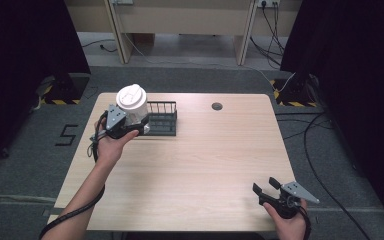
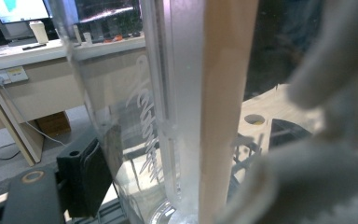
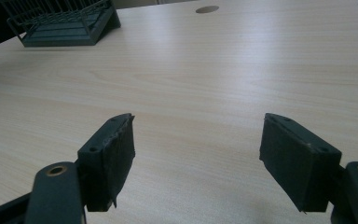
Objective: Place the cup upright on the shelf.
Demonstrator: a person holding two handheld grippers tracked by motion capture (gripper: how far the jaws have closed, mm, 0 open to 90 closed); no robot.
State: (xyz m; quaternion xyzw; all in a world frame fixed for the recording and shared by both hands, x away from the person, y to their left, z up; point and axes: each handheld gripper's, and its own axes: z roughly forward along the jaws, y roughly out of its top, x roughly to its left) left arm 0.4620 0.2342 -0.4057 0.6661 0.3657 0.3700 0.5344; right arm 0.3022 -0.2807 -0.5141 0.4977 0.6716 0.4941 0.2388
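1. Over the far-left corner of the counter (image 1: 190, 165), my left gripper (image 1: 130, 125) pinches a clear cup with a white lid (image 1: 131, 102), fingers pressed to its sides.
2. That cup stands upright, lid up, lifted just beside the black wire rack (image 1: 161, 119), which lies to its right.
3. My right gripper (image 1: 267, 187) hovers well apart at the near-right edge, fingers spread, holding nothing.
4. My left is far nearer the rack.

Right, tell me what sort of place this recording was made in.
Probably a lab or office set up for recording. A light wooden table stands between black curtains, cables trail over the grey floor, and the left gripper view shows a desk with a monitor behind.
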